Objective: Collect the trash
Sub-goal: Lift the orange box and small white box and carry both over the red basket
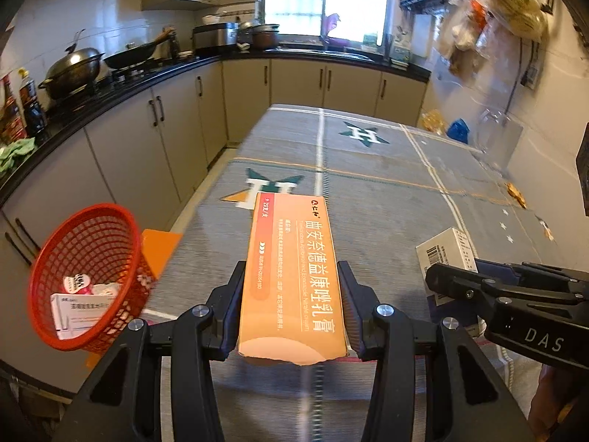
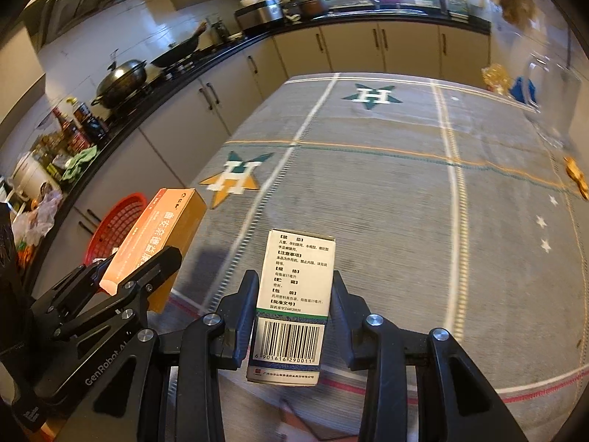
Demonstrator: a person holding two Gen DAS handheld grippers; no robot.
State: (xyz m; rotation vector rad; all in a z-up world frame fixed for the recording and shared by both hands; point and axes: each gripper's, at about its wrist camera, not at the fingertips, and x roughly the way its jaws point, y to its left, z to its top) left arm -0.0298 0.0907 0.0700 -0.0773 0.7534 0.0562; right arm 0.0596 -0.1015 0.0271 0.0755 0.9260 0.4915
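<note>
My left gripper [image 1: 291, 269] is shut on a long orange medicine box [image 1: 292, 276], held above the grey tablecloth [image 1: 386, 191]. The same orange box [image 2: 162, 235] shows at the left of the right wrist view, with the left gripper [image 2: 121, 276] around it. My right gripper [image 2: 296, 280] is shut on a small white medicine box [image 2: 294, 294] with a barcode; that white box [image 1: 447, 254] and the right gripper [image 1: 515, 294] also appear at the right of the left wrist view. A red mesh basket [image 1: 86, 276] stands off the table's left edge, holding a white box and small wrappers.
A black kitchen counter [image 1: 110, 92] with woks, bottles and pots runs along the left and back. Yellow scraps [image 1: 515, 193] lie near the table's right edge. A blue bag [image 1: 458, 129] and a clear container [image 1: 500, 140] sit at the far right corner.
</note>
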